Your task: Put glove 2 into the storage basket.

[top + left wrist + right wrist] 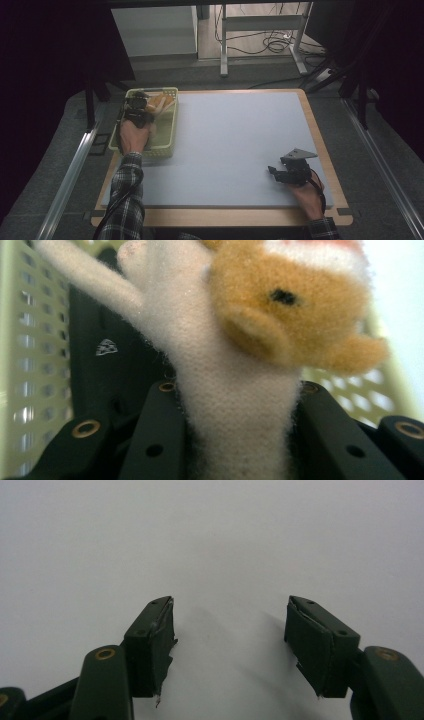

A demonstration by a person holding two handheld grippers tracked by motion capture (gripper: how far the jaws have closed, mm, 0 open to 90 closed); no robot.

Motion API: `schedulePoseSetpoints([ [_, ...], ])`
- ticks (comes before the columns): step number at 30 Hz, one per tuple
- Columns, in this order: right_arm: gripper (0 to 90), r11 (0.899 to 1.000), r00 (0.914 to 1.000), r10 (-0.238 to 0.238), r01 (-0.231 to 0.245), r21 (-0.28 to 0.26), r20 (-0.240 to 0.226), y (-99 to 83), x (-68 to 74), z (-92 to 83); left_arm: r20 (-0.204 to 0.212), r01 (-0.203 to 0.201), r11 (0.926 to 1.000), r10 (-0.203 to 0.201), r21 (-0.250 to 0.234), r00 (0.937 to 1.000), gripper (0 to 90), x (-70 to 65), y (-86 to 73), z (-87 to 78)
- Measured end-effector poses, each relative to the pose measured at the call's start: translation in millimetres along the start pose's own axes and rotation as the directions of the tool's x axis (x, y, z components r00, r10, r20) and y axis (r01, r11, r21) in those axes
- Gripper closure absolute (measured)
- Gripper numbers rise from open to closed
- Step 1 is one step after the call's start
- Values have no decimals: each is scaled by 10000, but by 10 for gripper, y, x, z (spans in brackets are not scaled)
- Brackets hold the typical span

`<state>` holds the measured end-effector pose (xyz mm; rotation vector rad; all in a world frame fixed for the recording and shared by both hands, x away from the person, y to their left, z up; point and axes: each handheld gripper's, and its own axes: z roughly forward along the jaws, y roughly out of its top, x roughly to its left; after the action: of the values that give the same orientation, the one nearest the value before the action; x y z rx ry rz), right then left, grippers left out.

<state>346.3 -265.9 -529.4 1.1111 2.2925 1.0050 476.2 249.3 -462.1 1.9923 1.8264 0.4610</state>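
Note:
A plush toy [240, 355] with a white body and an orange-brown head fills the left gripper view, its white body pinched between the two black jaws. In the high view the toy [161, 102] lies in the far part of a pale green basket [170, 145] at the table's left edge, and my left gripper [138, 107] is shut on it inside the basket. My right gripper [274, 171] rests low over the grey mat near the front right, jaws wide apart with nothing between them [230, 640].
A grey mat [235, 135] covers the wooden table [225, 217]. A dark object [107, 360] with a small white logo lies in the basket behind the toy. Table legs and cables [272, 42] stand on the floor beyond the far edge.

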Motion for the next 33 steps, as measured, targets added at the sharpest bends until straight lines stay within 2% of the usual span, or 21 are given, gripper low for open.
schedulePoseSetpoints([
  [4, 358, 10000, 10000, -7, 7, -10, -8, 0, 3, 0, -18, -1, 9981, 2, 619, 10000, 693, -117, 65, 220],
  [5, 357, 10000, 10000, -17, 17, -4, -8, -1, 1, 0, 139, -41, 9949, 27, 1011, 9999, 660, -166, 78, 276],
  [8, 357, 10000, 10000, -19, 19, -2, -20, -1, 0, 0, 458, -322, 9849, 247, 1699, 9986, 398, -283, 93, 412],
  [10, 355, 10000, 10000, -19, 19, -23, -43, -2, 4, -1, 254, -209, 9850, 168, 1712, 9995, 309, -270, 96, 365],
  [11, 354, 10000, 10000, -54, 54, -7, -29, -1, 7, -2, 553, -176, 9845, 80, 1746, 9984, 202, -247, 89, 323],
  [14, 354, 10000, 10000, -59, 59, 0, -44, 0, 7, -1, 732, -431, 9901, 335, 1338, 9968, 43, -186, 20, 69],
  [16, 350, 10000, 10000, -86, 86, -5, -34, -1, 9, -1, 983, -839, 9952, 786, 513, 9920, 23, -184, -104, -175],
  [17, 346, 9999, 9999, -102, 102, -4, -38, -1, 12, -3, 1110, -1090, 9940, 1073, 87, 9880, 20, -212, -205, -306],
  [18, 340, 9999, 9999, -141, 141, 3, -24, -3, 13, -6, 1452, -1293, 9904, 1351, -487, 9801, 13, -261, -334, -430],
  [19, 339, 9999, 9999, -133, 133, 6, 0, -7, 17, -11, 1850, -1562, 9814, 1751, -1120, 9670, 13, -327, -488, -550],
  [20, 336, 9999, 9999, -109, 109, 41, 7, -11, 19, -21, 2230, -1969, 9637, 2351, -1804, 9461, 13, -408, -672, -648],
  [21, 332, 9999, 9999, -125, 125, 40, 18, -16, 15, -28, 2504, -2444, 9414, 3008, -2326, 9202, 12, -502, -866, -721],
  [23, 321, 10000, 10000, -51, 51, 41, 32, -28, 7, -43, 2916, -3202, 8916, 4143, -3202, 8621, 10, -700, -1254, -767],
  [25, 313, 10000, 10000, -27, 27, 23, 46, -35, -3, -50, 3410, -3700, 8575, 4886, -3574, 8031, 17, -881, -1583, -670],
  [26, 309, 10000, 10000, -9, 9, 45, 43, -34, -2, -49, 3493, -3888, 8488, 5081, -3584, 7873, 15, -959, -1717, -586],
  [28, 302, 9999, 9999, -71, 71, 84, 76, -34, 6, -45, 3466, -4359, 8316, 5440, -3443, 7641, 10, -1086, -1910, -379],
  [29, 299, 9999, 9999, -88, 87, 79, 98, -35, 8, -45, 3231, -4564, 8278, 5514, -3264, 7691, 9, -1129, -1966, -267],
  [30, 294, 9999, 9999, -74, 73, 80, 90, -36, 7, -45, 2874, -4813, 8249, 5576, -2965, 7788, 7, -1154, -1994, -157],
  [31, 289, 10000, 10000, -52, 52, 86, 71, -36, 4, -43, 3288, -4487, 8381, 5375, -3103, 7765, 0, -1111, -1992, -93],
  [32, 286, 10000, 10000, -28, 27, 94, 62, -37, 4, -42, 3464, -4130, 8521, 5118, -3217, 7862, 16, -1058, -1978, -93],
  [33, 279, 10000, 10000, -21, 21, 94, 40, -37, 4, -41, 3098, -4068, 8583, 4971, -3128, 8105, 39, -1050, -1967, -85],
])
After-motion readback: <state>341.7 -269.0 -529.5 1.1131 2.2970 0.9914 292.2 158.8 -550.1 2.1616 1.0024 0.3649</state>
